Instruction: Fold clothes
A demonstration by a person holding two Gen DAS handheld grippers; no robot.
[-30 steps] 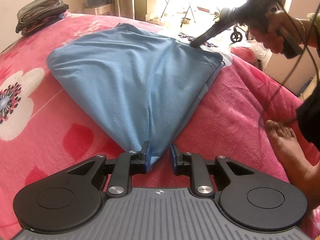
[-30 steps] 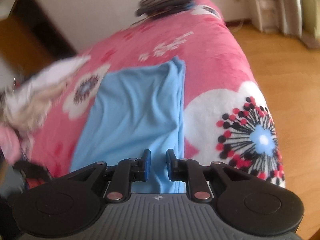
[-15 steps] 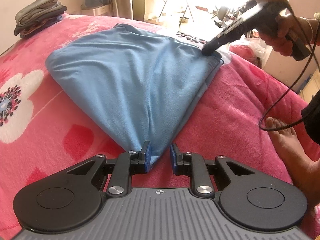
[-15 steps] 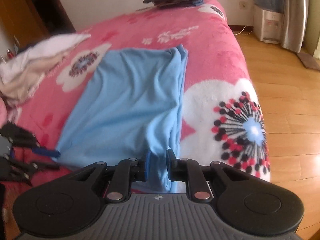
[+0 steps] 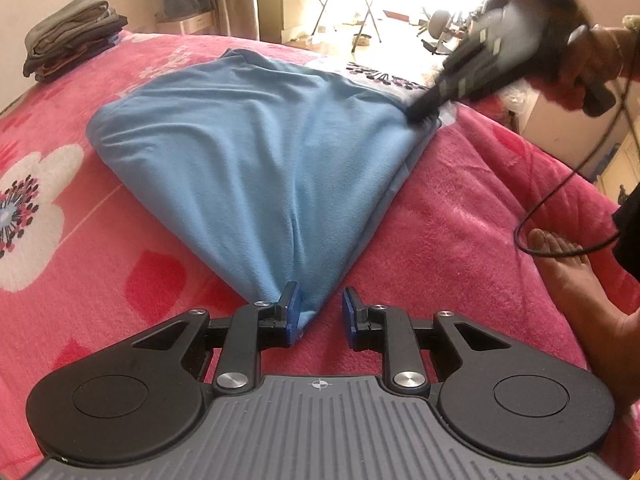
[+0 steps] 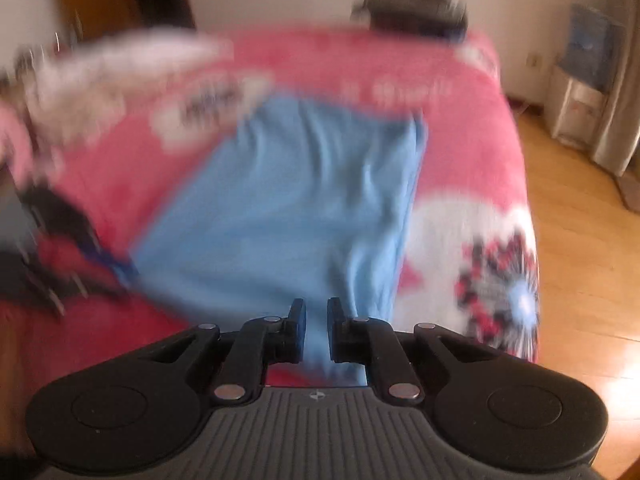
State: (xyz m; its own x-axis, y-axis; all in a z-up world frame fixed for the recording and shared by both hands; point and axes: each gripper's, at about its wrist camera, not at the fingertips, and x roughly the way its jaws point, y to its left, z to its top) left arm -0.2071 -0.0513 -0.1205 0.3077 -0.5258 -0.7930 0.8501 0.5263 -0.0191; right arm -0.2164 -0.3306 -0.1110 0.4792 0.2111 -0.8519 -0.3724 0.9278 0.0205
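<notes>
A light blue garment point(image 5: 260, 152) lies folded on a pink flowered blanket point(image 5: 480, 220). My left gripper point(image 5: 320, 314) is at its near pointed corner. The jaws are opening: the cloth tip touches only the left pad point(image 5: 294, 312) and the right pad stands clear. In the left wrist view my right gripper point(image 5: 420, 114) is down on the far right corner, held by a hand. The blurred right wrist view shows the right gripper point(image 6: 317, 330) closing, with the blue garment's point(image 6: 288, 208) edge filling the narrow gap between its pads.
A stack of folded dark clothes point(image 5: 68, 36) sits at the bed's far corner. Loose white clothes point(image 6: 112, 76) lie at the left of the right wrist view. A bare foot point(image 5: 572, 272) and a black cable point(image 5: 560, 184) are at the right. Wooden floor point(image 6: 580, 240) lies beyond the bed edge.
My right gripper slid down to the garment's far right corner, rolled, and narrowed around the cloth edge. The left gripper kept its place and its pads drew slightly apart.
</notes>
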